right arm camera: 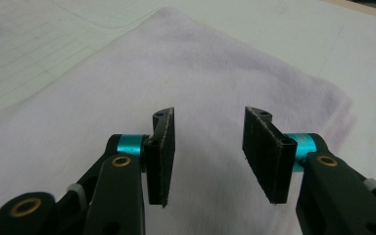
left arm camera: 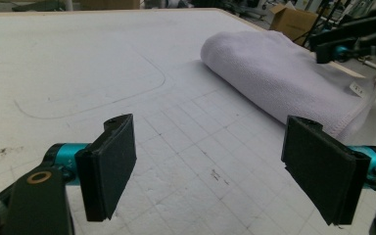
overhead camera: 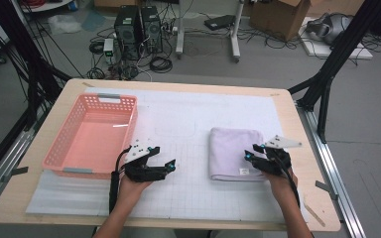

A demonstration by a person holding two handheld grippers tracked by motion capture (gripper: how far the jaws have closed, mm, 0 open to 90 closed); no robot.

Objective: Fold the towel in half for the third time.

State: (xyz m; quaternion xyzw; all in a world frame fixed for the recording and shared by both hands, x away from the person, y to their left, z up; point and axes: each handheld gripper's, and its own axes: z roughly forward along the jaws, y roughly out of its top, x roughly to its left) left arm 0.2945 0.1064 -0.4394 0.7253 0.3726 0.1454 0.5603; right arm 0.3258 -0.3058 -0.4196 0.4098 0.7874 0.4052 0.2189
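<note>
Two grippers, both mine, jaws apart and holding nothing. My right gripper [overhead camera: 252, 154] hangs over the near right edge of the folded towel [overhead camera: 234, 148], soft pale lilac terry with a small white tag, print too small to read. My left gripper [overhead camera: 161, 161] sits left, beside the pink lattice plastic basket [overhead camera: 59, 151].

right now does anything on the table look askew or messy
Nothing stands out. The towel lies neatly folded on the mat, the basket sits upright, and both grippers are open with nothing held.
</note>
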